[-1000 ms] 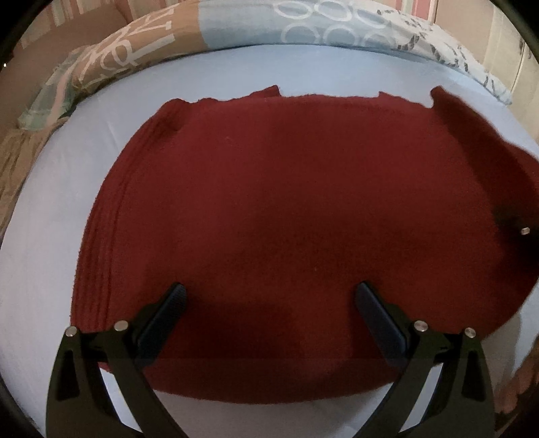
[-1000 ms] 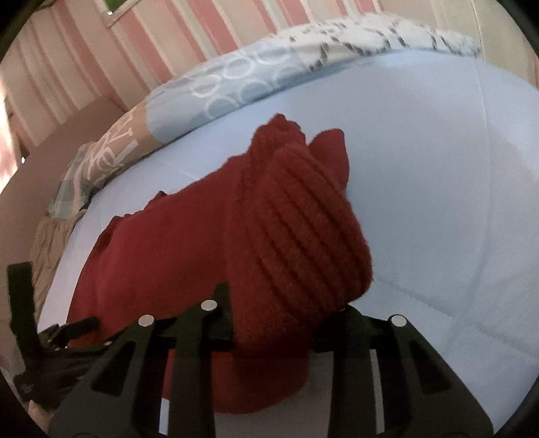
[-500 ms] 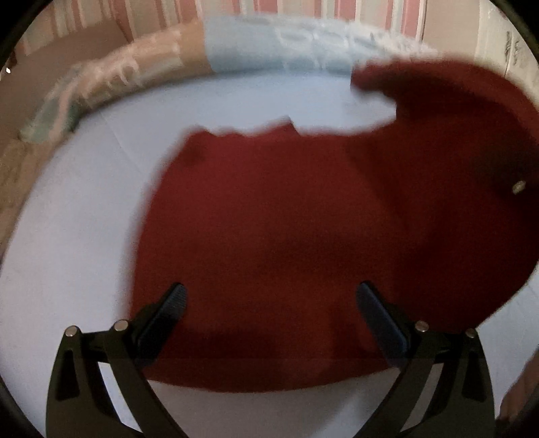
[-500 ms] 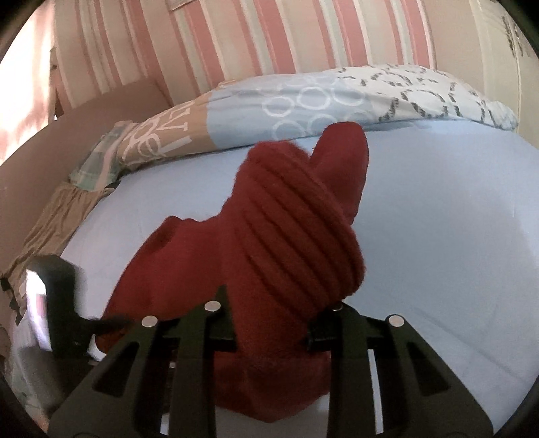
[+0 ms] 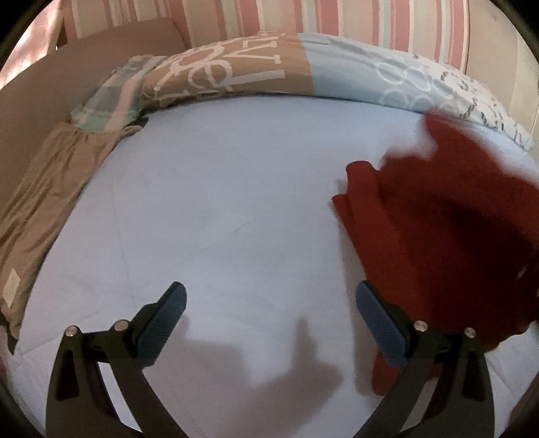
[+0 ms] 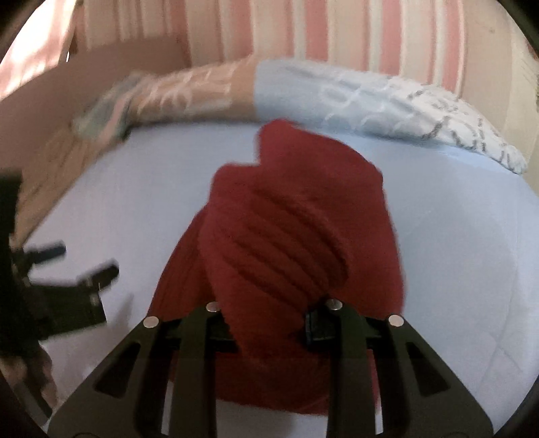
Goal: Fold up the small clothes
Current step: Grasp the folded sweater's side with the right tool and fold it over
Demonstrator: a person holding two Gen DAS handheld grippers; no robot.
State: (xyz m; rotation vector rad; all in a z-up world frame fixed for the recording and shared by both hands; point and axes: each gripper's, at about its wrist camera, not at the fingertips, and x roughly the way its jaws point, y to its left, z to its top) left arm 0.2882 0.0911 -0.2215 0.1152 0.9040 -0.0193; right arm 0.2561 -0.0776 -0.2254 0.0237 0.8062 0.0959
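A dark red knitted garment [image 6: 289, 242] is bunched up in my right gripper [image 6: 269, 323], whose pads are shut on its ribbed edge; the rest hangs down over the pale blue bed sheet [image 6: 454, 256]. In the left wrist view the same red garment [image 5: 438, 236] shows blurred at the right, lifted and folded over. My left gripper [image 5: 269, 303] stands open over bare sheet, nothing between its blue pads. In the right wrist view the left gripper [image 6: 67, 289] appears at the left edge, blurred.
A patterned duvet [image 5: 269, 74] lies rolled along the far side of the bed against a pink striped wall [image 5: 337, 17]. A tan cloth [image 5: 43, 202] hangs over the bed's left edge. The pale blue sheet [image 5: 202, 202] is bare at the middle and left.
The red garment, spread flat under the left gripper a second ago, now hangs bunched at the right. My left gripper has come off it to bare sheet. The right gripper kept its hold and swung round.
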